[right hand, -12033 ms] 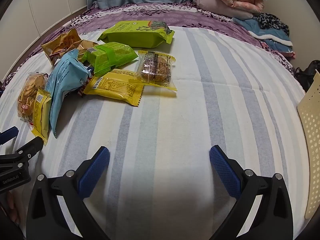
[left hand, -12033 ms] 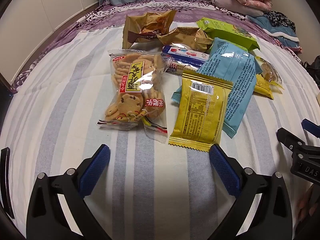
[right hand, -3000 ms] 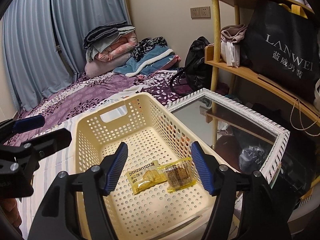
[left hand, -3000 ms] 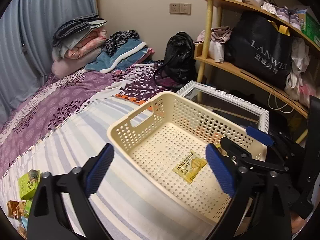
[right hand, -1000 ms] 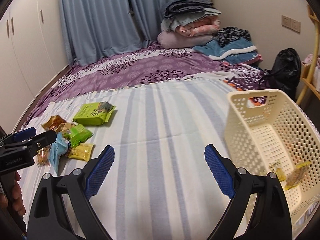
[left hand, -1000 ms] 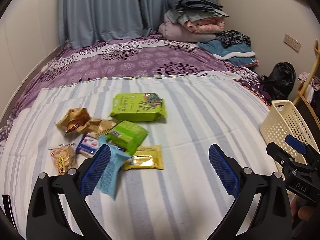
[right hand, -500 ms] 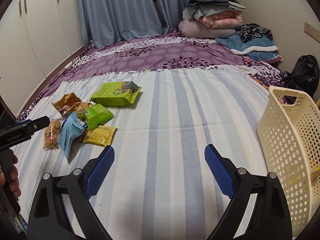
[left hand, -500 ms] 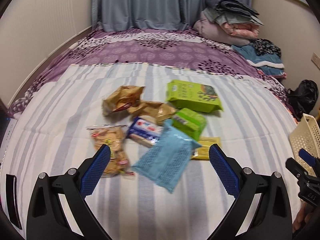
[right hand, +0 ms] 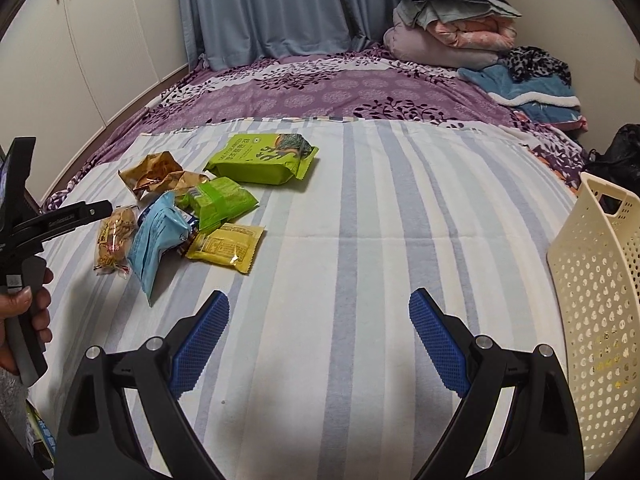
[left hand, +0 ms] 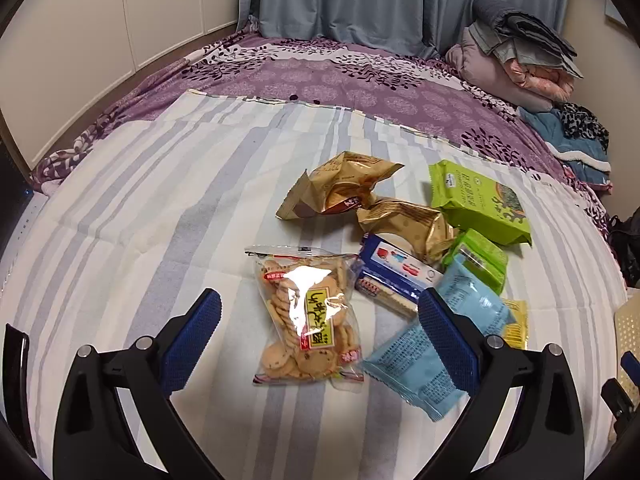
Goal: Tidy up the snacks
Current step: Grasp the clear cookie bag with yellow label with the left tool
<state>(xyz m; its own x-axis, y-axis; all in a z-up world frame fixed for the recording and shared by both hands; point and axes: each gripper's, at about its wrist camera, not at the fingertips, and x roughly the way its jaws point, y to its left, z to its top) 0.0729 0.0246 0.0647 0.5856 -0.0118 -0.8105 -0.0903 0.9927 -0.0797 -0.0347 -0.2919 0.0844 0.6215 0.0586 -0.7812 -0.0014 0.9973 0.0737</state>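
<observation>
Snacks (left hand: pixel 308 316): crinkly packets | basket (right hand: pixel 600 280): perforated plastic | both hand-held grippers (left hand: pixel 316 328) (right hand: pixel 320 336) spread, empty

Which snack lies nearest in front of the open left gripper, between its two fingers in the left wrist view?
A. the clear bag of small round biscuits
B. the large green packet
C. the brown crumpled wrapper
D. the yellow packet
A: in the left wrist view the clear bag of biscuits lies on the striped sheet just ahead of the left gripper, whose jaws stand open and hold nothing.
</observation>
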